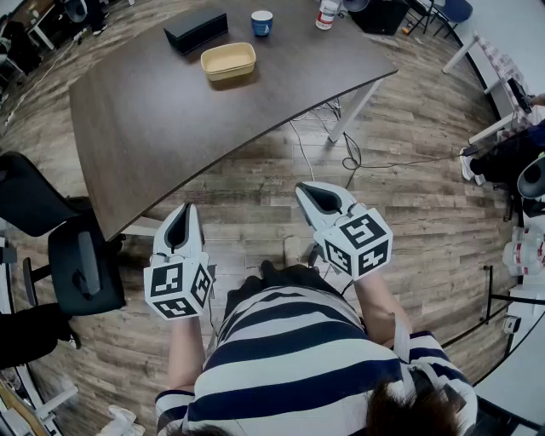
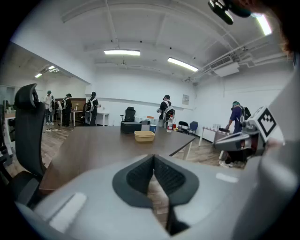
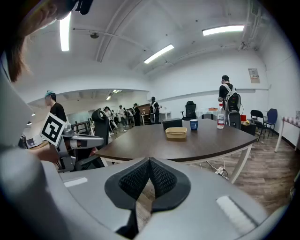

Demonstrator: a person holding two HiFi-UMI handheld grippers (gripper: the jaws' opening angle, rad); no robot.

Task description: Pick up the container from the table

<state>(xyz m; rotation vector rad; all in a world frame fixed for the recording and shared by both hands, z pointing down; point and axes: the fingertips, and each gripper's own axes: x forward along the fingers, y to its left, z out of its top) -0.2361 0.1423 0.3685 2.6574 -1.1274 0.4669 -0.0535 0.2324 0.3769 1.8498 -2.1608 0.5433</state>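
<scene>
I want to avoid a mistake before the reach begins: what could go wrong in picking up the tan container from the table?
1. The left gripper and right gripper both have their jaws together; unopened, they would likely push the tan container away.
2. The black box and blue cup stand just beyond it; a long reach could knock them.

I read bare table [image 1: 162,136] from its near edge to the container [image 1: 228,60] — open approach. At upper centre stand a black box [image 1: 196,30] and cup [image 1: 261,23]; office chair [image 1: 81,264] blocks lower left.
</scene>
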